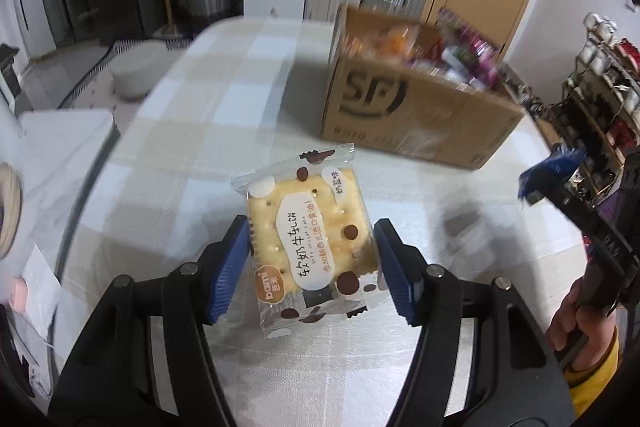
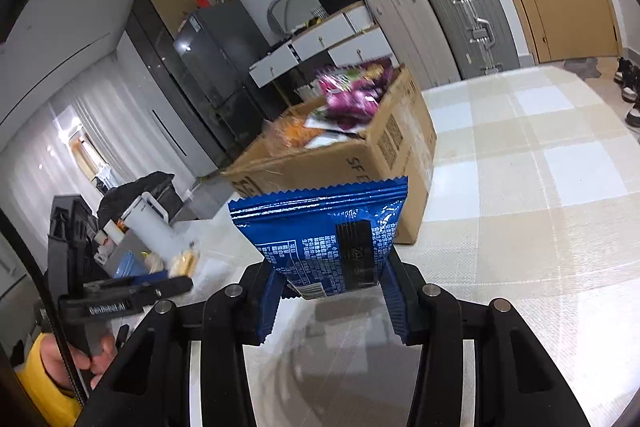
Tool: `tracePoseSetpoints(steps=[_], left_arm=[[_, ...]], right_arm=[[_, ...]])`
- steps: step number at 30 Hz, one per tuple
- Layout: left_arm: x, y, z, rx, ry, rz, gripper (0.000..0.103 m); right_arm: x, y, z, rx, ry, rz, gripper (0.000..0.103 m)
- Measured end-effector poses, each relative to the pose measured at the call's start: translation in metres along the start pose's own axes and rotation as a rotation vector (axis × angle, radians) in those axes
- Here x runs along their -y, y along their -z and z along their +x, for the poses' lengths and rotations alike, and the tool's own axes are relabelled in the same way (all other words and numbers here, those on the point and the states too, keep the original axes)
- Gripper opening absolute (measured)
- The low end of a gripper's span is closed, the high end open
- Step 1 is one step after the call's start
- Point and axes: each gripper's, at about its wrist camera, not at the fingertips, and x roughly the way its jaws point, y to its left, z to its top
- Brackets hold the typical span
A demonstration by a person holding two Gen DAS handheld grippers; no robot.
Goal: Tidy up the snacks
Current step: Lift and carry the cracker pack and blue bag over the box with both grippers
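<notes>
Left gripper jaws, tilted downward, clamp the cracker packet; right gripper jaws pinch the blue packet.

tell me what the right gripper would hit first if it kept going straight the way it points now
Most likely the cardboard box: it sits right beyond the blue snack packet held in the right gripper, so the packet's top edge would probably touch first. Depth is hard to judge.

Table w/ a checked cloth in beige, white & pale grey squares, seen in both wrist views. Open cardboard box sits directly on it toward the far side, "SF" logo on its side, filled w/ snack packs, pink/purple & orange ones on top. Rest of the cloth near the box is bare.
</notes>
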Motion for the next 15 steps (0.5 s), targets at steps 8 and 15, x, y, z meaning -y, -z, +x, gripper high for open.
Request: tracePoseSetpoints(steps=[8, 15], left_arm=[[0.013, -0.005, -0.051, 0.106, 0.066, 0.049, 0.060], [0.016, -0.005, -0.097, 0.171, 0.133, 0.067, 0.060]], right_arm=[[-0.050, -0.006, -0.055, 0.059, -0.078, -0.013, 0.045], [-0.107, -0.017, -0.081, 0.084, -0.147, -0.054, 0.045]])
